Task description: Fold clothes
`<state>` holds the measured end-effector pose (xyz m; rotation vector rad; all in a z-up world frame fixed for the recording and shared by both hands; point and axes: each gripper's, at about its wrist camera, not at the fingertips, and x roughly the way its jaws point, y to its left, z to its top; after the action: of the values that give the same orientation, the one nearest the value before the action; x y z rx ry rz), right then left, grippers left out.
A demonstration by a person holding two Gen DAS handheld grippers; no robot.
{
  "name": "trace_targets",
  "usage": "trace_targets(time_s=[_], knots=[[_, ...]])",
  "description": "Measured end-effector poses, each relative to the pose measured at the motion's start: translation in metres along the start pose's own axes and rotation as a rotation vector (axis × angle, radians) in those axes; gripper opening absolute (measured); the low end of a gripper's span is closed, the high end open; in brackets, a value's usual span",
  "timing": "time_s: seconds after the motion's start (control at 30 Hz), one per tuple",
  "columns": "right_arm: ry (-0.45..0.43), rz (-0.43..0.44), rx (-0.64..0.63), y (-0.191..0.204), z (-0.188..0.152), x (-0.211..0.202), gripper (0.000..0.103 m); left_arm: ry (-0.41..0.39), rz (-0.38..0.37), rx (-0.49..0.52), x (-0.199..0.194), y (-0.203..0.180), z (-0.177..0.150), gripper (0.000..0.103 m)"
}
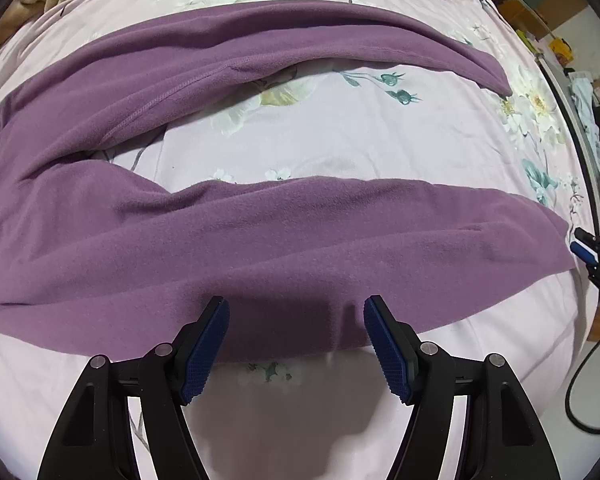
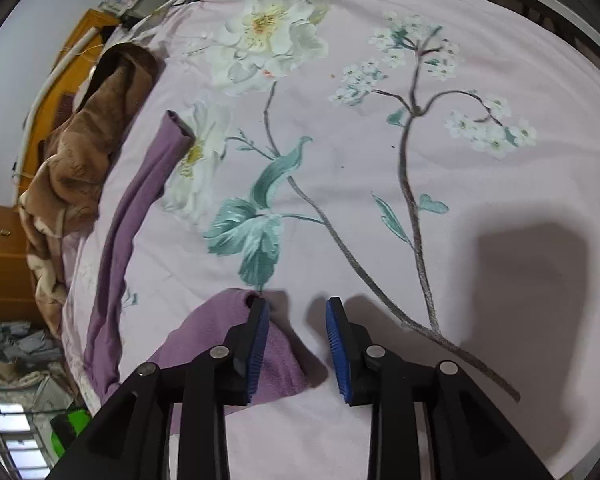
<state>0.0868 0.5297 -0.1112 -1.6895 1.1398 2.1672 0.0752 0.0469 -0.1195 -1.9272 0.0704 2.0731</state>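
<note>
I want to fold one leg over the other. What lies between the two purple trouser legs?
Only bare floral bedsheet lies between the far leg and the near leg, as the left wrist view shows.

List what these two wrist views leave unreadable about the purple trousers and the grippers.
- Purple trousers: waist cut off by the left wrist view's left edge.
- Near leg's cuff, right wrist view: partly hidden behind the right gripper finger.
- Left gripper: contact with the cloth unclear.

Plain purple trousers (image 1: 260, 232) on a pale pink bedsheet (image 2: 340, 208) printed with white flowers, teal leaves; brown blanket (image 2: 80, 152) beside.
</note>
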Motion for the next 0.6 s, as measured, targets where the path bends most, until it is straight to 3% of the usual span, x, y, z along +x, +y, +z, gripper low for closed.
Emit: trace_targets(time_s=[0.23,0.4,0.43,0.47,0.6], knots=[[0.117,0.019,-0.2,0.029,0.01,0.028,0.035,0.007,-0.018,0.022,0.0,-0.007,0.002,0.072],[0.193,0.033,-0.211,0.031,0.01,0.05,0.032,0.017,-0.024,0.044,0.001,-0.015,0.003,0.072],[0.19,0.04,-0.195,0.03,0.013,0.049,0.013,0.02,-0.025,0.045,0.002,-0.016,0.004,0.072],[0.179,0.058,-0.194,0.032,0.015,0.046,0.004,0.023,-0.027,0.047,0.002,-0.016,0.004,0.072],[0.007,0.029,-0.382,0.068,0.015,0.009,0.003,0.023,-0.029,0.05,0.001,-0.019,0.005,0.072]])
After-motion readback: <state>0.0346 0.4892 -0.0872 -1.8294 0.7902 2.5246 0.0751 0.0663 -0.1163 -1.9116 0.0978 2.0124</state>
